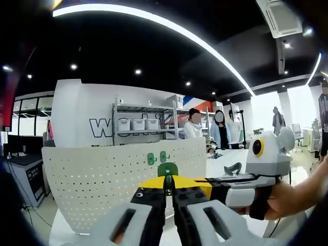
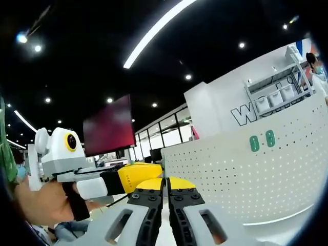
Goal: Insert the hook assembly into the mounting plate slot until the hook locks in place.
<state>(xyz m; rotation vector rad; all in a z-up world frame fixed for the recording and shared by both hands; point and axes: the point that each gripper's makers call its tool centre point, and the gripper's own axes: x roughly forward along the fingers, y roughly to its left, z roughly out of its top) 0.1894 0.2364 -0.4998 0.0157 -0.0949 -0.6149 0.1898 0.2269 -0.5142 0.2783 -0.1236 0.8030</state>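
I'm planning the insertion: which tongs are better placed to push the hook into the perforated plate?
Left, probably. The left tongs appear shut on a green hook, facing the perforated plate; the right tongs look shut with nothing between them.

Pegboard (image 1: 102, 174) stands close ahead; two green hooks (image 1: 158, 158) on it; right tool (image 1: 205, 187) crowds beside.

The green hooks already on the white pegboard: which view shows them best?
The left gripper view shows them best: the two green hooks face the camera near the middle of the pegboard, so their curved shape is readable. In the right gripper view the hooks appear as two small green ovals on the tilted pegboard.
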